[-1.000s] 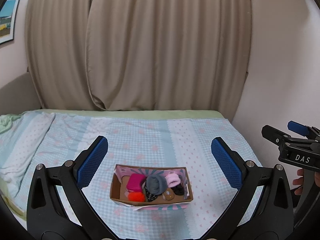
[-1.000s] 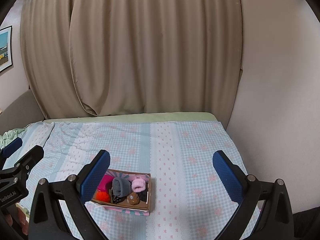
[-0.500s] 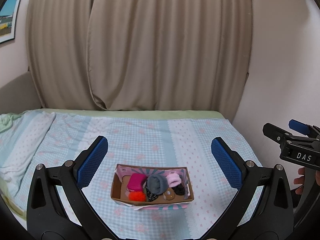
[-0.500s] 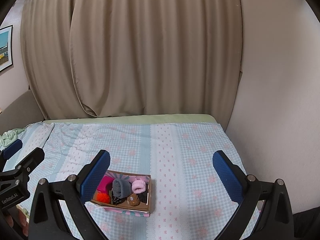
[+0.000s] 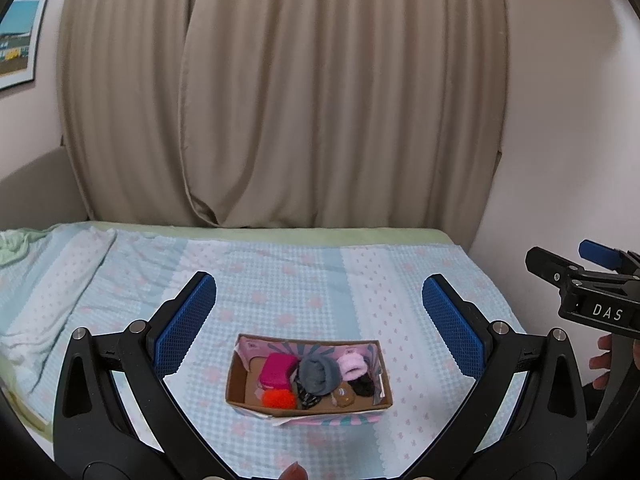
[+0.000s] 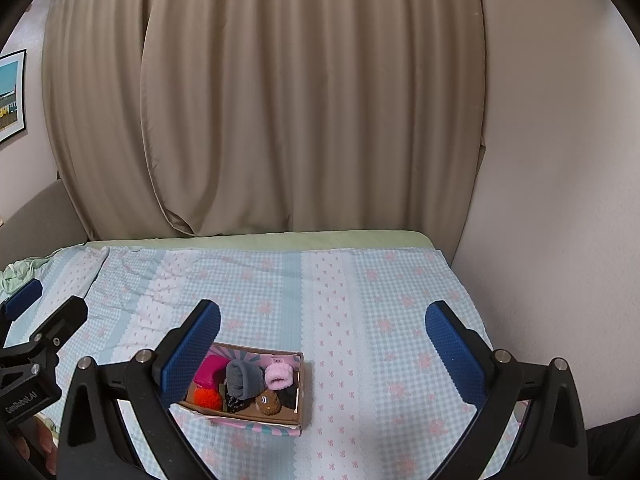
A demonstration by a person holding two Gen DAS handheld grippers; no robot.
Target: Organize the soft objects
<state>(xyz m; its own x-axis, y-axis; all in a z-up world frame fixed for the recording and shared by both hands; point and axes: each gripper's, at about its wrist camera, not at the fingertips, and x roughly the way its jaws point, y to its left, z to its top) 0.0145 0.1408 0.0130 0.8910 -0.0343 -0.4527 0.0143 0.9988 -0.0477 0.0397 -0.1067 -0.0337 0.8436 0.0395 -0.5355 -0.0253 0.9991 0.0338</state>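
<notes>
Holding fuzzy soft objects [image 5: 316,374], rectangular cardboard box [image 5: 240,380] sits on checked bedsheet [image 5: 280,284].

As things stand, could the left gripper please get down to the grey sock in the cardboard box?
Probably yes: the left gripper is open above the box, and the grey sock lies uncovered on top.

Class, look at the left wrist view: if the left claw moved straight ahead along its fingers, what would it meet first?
Probably the cardboard box of soft items on the bedspread. The left claw is open and aimed between its pads toward the box. Nothing shows in between, though depth is unclear.
</notes>
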